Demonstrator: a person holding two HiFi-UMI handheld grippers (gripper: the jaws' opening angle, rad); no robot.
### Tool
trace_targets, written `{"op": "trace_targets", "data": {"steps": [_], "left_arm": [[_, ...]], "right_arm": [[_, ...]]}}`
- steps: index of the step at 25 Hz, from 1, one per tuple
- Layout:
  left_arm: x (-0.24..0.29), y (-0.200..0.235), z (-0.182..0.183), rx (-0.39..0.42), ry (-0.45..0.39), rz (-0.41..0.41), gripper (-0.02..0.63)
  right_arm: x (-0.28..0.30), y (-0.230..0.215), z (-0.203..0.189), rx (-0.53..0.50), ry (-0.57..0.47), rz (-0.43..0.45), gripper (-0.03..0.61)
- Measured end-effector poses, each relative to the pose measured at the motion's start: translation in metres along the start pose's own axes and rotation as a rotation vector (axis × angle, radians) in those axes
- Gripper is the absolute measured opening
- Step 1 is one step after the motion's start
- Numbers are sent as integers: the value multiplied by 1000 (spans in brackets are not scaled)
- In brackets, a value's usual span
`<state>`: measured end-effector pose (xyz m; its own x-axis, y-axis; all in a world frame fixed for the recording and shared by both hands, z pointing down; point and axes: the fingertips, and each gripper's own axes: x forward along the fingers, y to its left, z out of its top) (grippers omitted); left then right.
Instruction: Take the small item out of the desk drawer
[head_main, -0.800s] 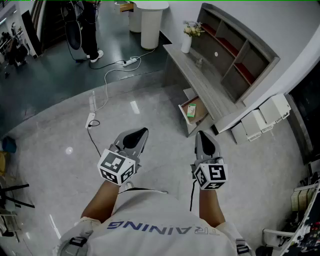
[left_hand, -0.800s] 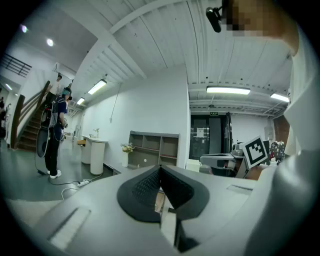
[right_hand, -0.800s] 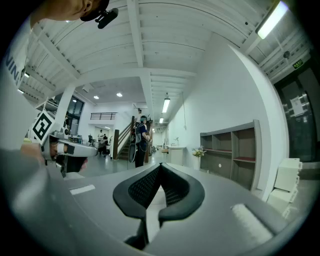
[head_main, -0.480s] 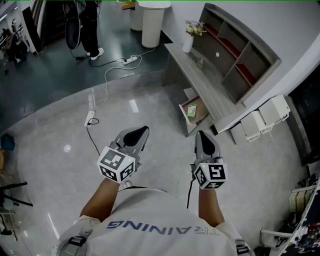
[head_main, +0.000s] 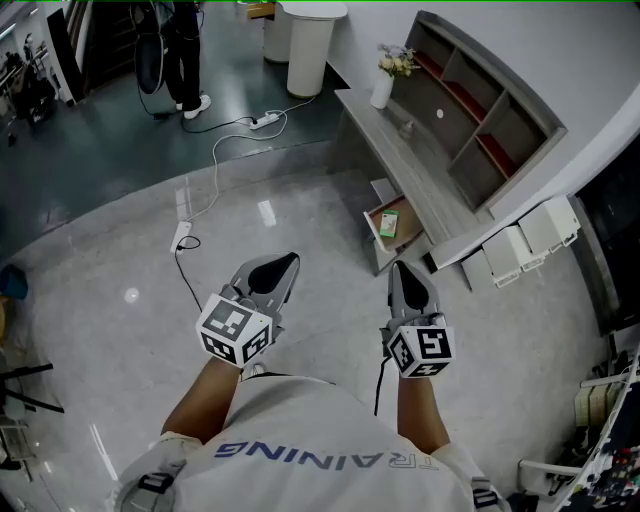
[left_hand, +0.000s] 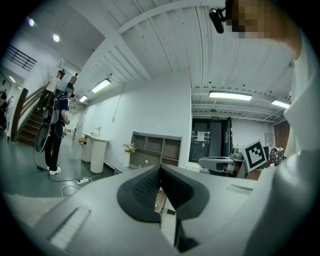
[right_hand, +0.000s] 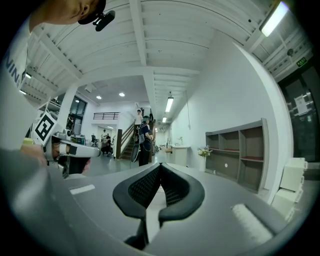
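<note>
The grey desk (head_main: 405, 150) stands along the wall ahead and to the right. Its low drawer (head_main: 398, 238) is pulled out, and a small green item (head_main: 389, 222) lies inside. Both grippers are held out in front of the person, well short of the desk. My left gripper (head_main: 287, 262) is shut with nothing in it, its dark pads (left_hand: 150, 185) meeting at the tips. My right gripper (head_main: 405, 268) is also shut and empty, its pads (right_hand: 172, 186) pressed together, and it points roughly toward the drawer.
A shelf unit (head_main: 485, 115) and a vase of flowers (head_main: 384, 84) sit on the desk. White boxes (head_main: 530, 238) stand beside its near end. A cable and power strip (head_main: 183, 236) lie on the floor at the left. A white pedestal (head_main: 308, 48) and a standing person (head_main: 180, 55) are farther back.
The desk and open drawer have drifted slightly up and right in the head view. Both grippers stay shut and in nearly the same place.
</note>
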<state>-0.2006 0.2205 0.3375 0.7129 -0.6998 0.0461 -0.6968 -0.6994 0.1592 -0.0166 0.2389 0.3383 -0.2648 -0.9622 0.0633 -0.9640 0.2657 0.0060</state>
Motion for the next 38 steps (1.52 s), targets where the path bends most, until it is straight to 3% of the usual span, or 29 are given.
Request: {"op": "trace_targets", "data": {"steps": [13, 19, 30, 38], "left_arm": [[-73, 75, -14, -41, 23, 18, 2], [-91, 106, -31, -88, 43, 25, 2], [-54, 141, -32, -101, 46, 40, 2], [20, 163, -9, -68, 50, 55, 2]], "right_arm": [[31, 90, -18, 1, 52, -3, 17], [40, 118, -41, -17, 126, -4, 17], [105, 110, -41, -25, 134, 43, 17], [161, 50, -37, 16, 123, 44, 17]]}}
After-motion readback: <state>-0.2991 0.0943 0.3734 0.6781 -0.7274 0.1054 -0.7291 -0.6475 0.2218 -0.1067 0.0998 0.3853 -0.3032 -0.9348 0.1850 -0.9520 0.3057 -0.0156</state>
